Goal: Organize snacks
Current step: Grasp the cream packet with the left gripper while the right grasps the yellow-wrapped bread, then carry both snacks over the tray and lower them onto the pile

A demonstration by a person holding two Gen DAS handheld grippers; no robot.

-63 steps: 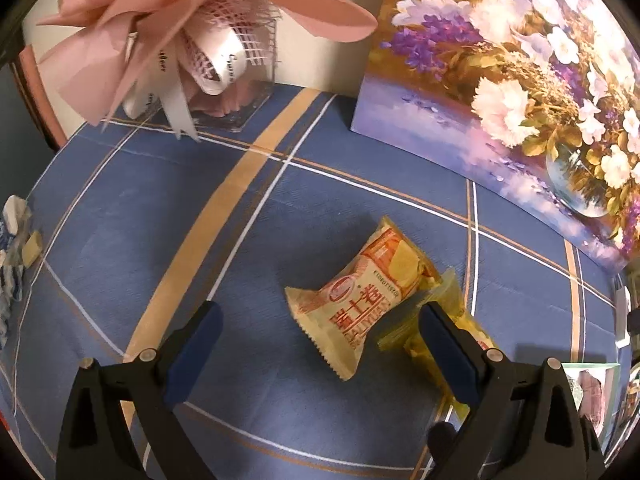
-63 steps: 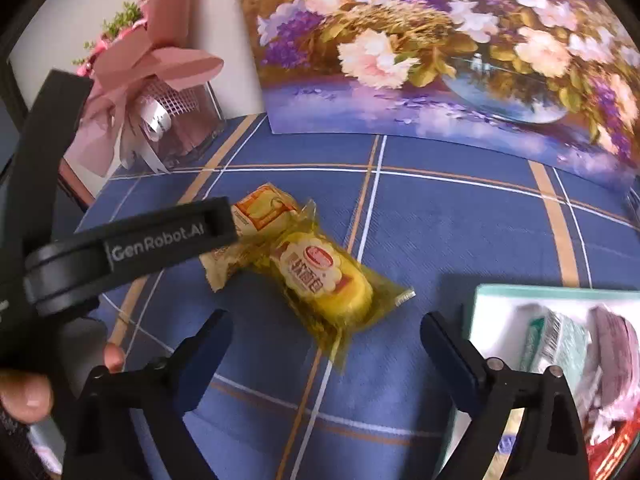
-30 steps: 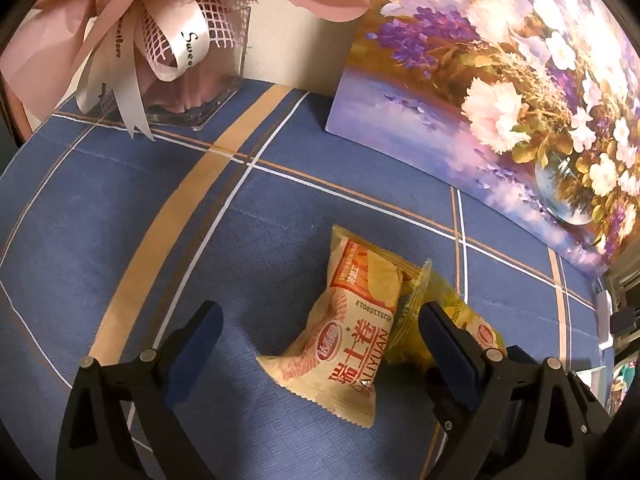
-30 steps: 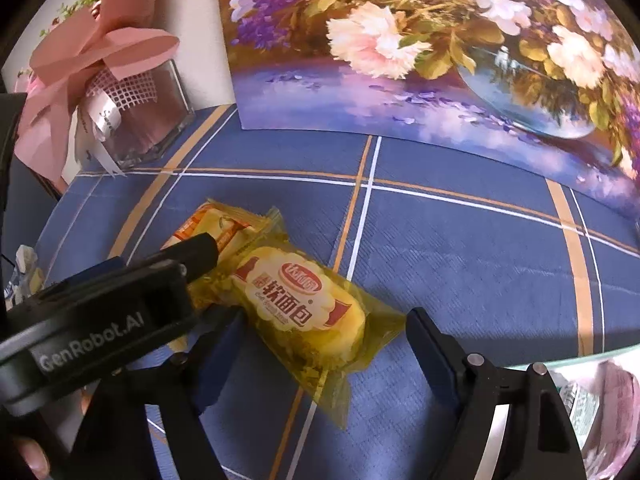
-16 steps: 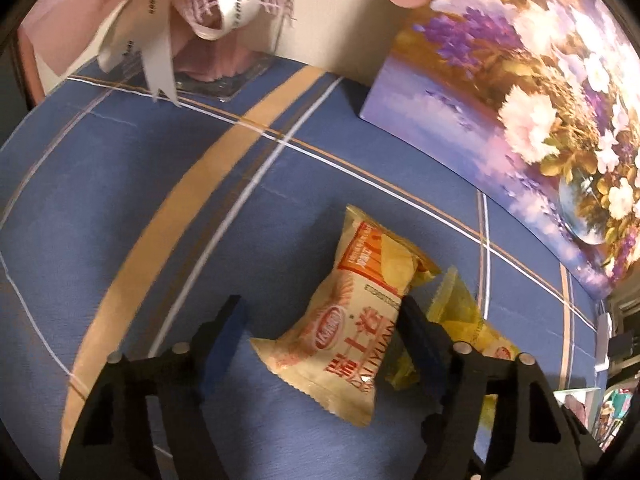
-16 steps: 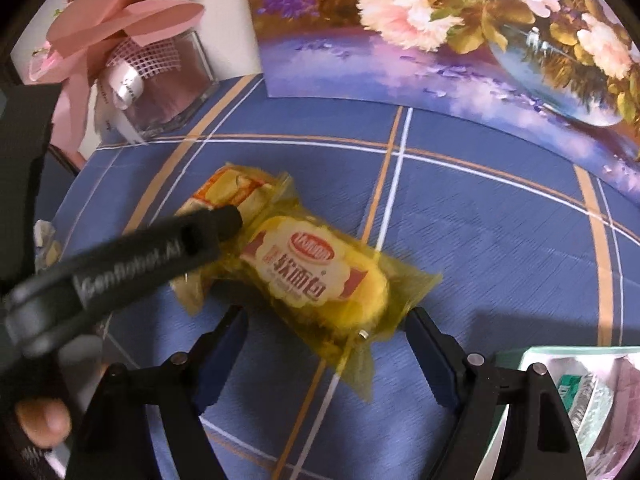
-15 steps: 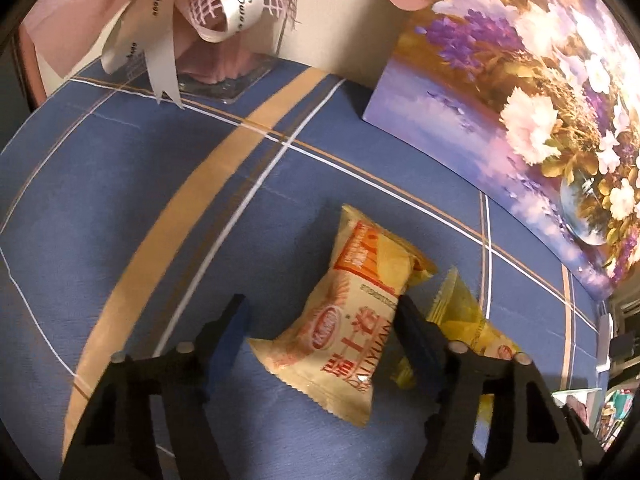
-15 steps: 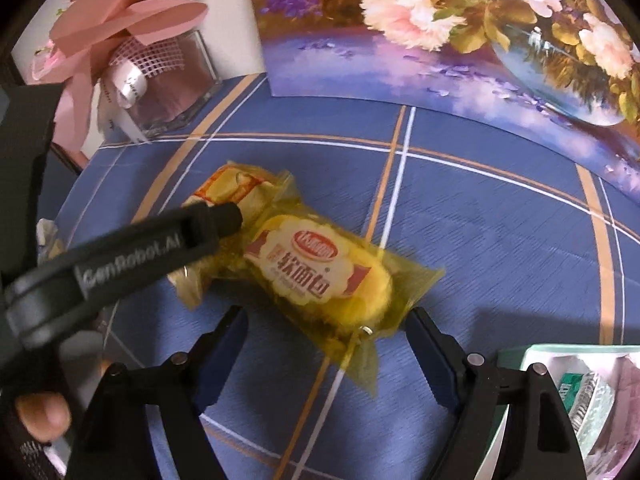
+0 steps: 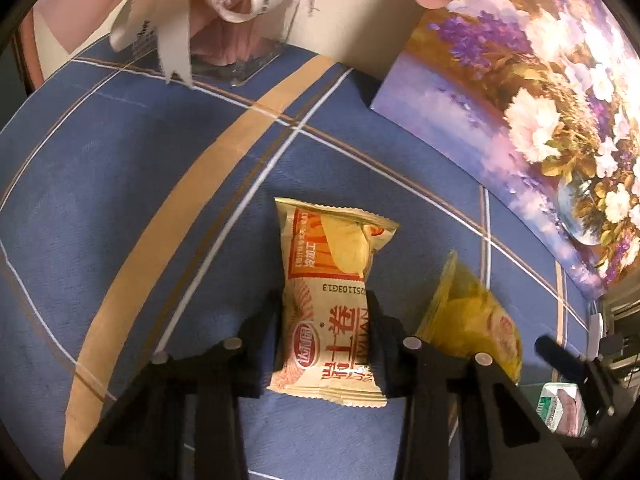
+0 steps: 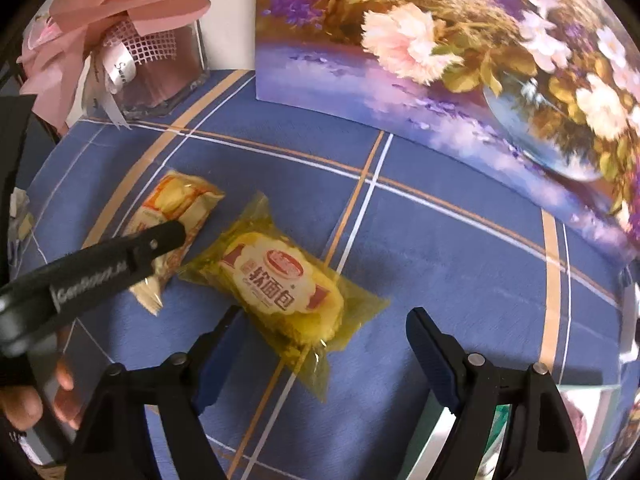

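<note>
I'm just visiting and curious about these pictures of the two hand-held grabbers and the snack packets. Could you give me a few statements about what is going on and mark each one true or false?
1. The left gripper has its jaws closed on the orange-and-cream snack packet. True; they have just been closing.
2. The right gripper is squeezing the yellow bread packet. False: its jaws stand open on either side of the packet's near end.
3. The tablecloth is plain red. False: it is blue with tan and white lines.
4. A flower painting stands at the back. True.
5. The two packets are stacked. False: they lie side by side.
</note>
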